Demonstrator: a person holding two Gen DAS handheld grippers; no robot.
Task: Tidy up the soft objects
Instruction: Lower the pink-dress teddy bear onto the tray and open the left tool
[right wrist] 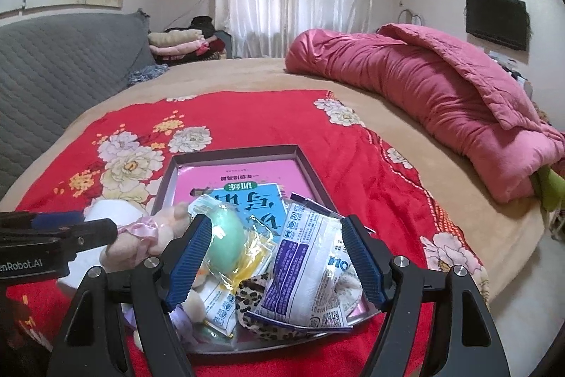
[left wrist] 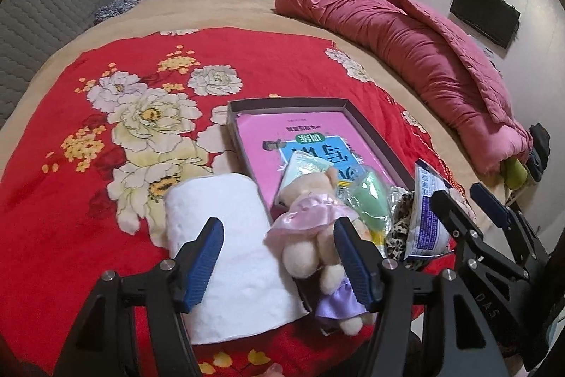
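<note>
Plush bear (left wrist: 310, 228) — left gripper (left wrist: 279, 257) (agape) alongside

A plush bear (left wrist: 310, 228) in a pink dress was seen lying between the left tongs' spread fingers beside a folded white towel (left wrist: 226, 253), while a white printed packet (right wrist: 307, 257), a green sponge (right wrist: 226, 235) and leopard-print fabric (right wrist: 254, 292) lay piled between the right tongs' fingers.

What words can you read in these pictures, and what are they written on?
"DAS": right gripper, on its black body.
"enRobot.AI", start cut off: left gripper, on its side.
Pink book in the tray: large upside-down characters, unreadable.
White and blue packet: small print, too blurred.
</note>
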